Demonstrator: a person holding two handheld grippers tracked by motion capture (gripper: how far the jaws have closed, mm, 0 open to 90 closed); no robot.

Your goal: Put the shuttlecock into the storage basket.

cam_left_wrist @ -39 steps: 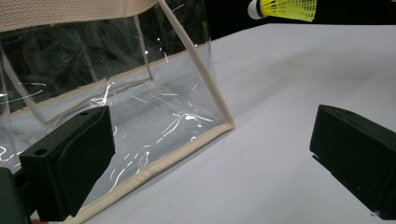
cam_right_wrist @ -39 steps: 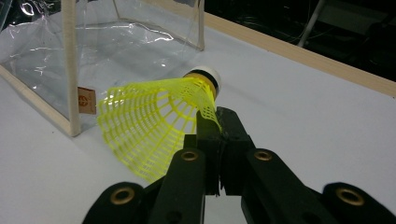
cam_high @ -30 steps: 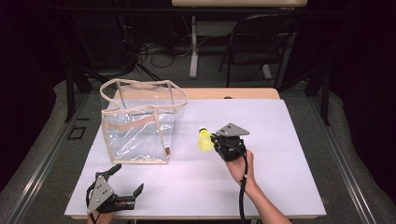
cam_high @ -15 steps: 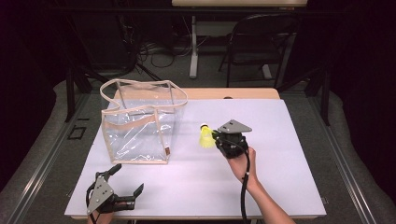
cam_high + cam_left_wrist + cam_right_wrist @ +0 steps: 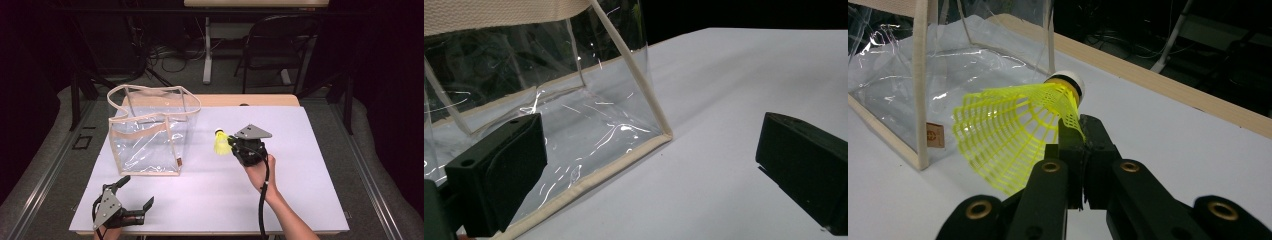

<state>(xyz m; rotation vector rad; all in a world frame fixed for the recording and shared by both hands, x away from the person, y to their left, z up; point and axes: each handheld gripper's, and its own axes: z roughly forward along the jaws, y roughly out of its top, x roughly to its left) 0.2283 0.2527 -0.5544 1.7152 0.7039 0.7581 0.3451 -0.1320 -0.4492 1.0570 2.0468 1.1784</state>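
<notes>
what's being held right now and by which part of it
The right claw pinches a yellow shuttlecock by the edge of its mesh skirt. The left claw is open, holding nothing.

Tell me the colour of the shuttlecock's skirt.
Bright yellow netting on the shuttlecock, with a white cork tip; the right gripper view shows it best.

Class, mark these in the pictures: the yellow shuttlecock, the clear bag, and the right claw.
yellow shuttlecock (image 5: pixel 1008 135): right gripper view, on its mesh skirt.
clear bag (image 5: pixel 150 137): high view, on its front wall.
right claw (image 5: pixel 1082 131): right gripper view, at the closed fingertips.
</notes>
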